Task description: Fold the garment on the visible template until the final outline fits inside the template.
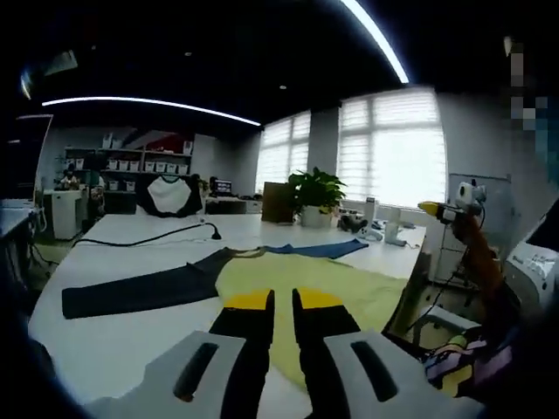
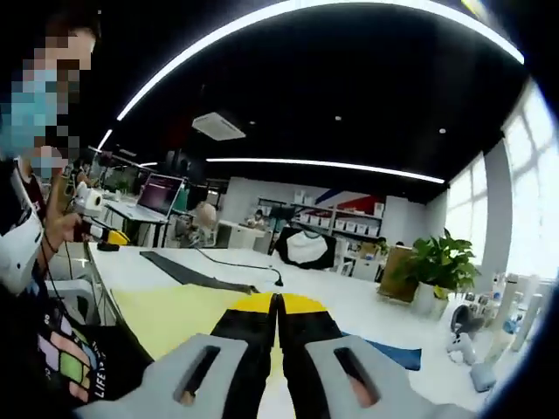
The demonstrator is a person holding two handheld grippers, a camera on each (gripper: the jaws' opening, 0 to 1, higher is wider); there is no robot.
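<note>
A garment lies spread flat on the white table. It has a yellow body, a dark grey sleeve stretched to the left and a blue sleeve at the far side. In the right gripper view the same yellow body, dark sleeve and blue sleeve lie ahead. My left gripper hovers over the near edge of the yellow cloth, its jaws a narrow gap apart and holding nothing. My right gripper is shut and empty above the table, and in the left gripper view this right gripper shows raised at the right.
A black cable runs across the far table. A potted plant, a cardboard box and small items stand at the far edge. A person stands at the table's side. The table edge drops off at right.
</note>
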